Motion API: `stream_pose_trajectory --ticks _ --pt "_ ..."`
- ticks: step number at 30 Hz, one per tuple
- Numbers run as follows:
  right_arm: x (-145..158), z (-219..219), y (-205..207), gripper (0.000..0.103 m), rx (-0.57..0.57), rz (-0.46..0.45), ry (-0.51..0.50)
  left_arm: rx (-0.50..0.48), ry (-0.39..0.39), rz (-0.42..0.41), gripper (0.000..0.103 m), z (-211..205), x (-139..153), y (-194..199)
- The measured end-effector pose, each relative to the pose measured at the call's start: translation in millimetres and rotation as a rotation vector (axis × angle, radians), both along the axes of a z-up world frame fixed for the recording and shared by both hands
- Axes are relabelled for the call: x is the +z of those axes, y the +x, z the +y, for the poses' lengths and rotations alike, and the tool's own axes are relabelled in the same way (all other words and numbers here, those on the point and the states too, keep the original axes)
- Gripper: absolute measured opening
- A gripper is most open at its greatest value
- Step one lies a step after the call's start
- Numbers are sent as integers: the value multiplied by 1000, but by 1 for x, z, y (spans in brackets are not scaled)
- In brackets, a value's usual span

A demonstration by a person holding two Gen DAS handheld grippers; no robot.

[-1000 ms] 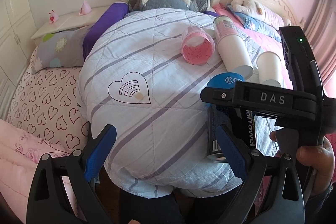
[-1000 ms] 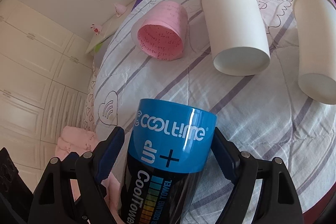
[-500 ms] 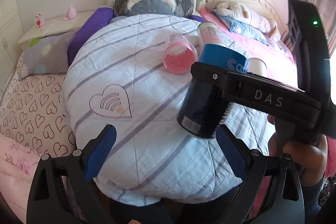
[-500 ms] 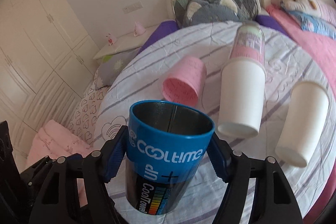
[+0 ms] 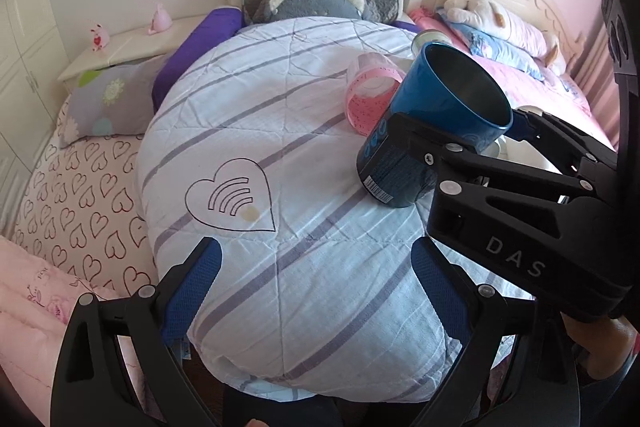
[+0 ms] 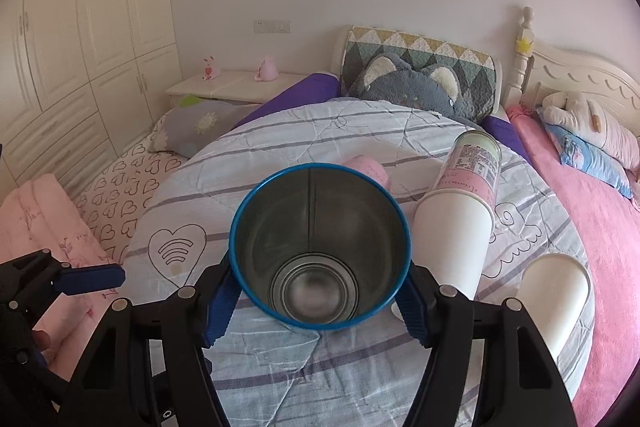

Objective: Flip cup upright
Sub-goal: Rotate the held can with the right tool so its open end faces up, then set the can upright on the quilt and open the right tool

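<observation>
Bedding is covering the whole scene, with a striped quilt (image 5: 280, 131) bulging over it. White cups (image 6: 452, 243) and a pink cup (image 5: 370, 95) are lying on the quilt. Right gripper (image 6: 316, 301) is clamping the blue cup (image 5: 432, 131), mouth tilted upward, its base touching or just above the quilt. Left gripper (image 5: 316, 287) is hanging over the quilt's near edge, jaws apart.

readable text and signs
"das" stands in pale letters on the right hand-held gripper (image 5: 516, 261); a heart outline with wifi-like arcs marks the striped quilt (image 5: 230, 197); the blue cup's (image 5: 404, 163) print is unreadable.
</observation>
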State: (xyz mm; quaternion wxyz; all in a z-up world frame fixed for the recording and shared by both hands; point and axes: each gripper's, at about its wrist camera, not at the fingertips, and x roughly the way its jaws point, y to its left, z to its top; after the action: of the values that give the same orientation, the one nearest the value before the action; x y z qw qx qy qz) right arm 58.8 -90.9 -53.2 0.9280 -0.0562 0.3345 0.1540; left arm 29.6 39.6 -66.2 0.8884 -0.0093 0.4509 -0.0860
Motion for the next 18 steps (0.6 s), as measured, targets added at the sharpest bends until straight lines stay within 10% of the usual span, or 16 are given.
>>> stream_pose_trajectory --ticks 18 --pt "52 -49 -80 82 -81 -221 91 73 28 -165 97 -23 40 -44"
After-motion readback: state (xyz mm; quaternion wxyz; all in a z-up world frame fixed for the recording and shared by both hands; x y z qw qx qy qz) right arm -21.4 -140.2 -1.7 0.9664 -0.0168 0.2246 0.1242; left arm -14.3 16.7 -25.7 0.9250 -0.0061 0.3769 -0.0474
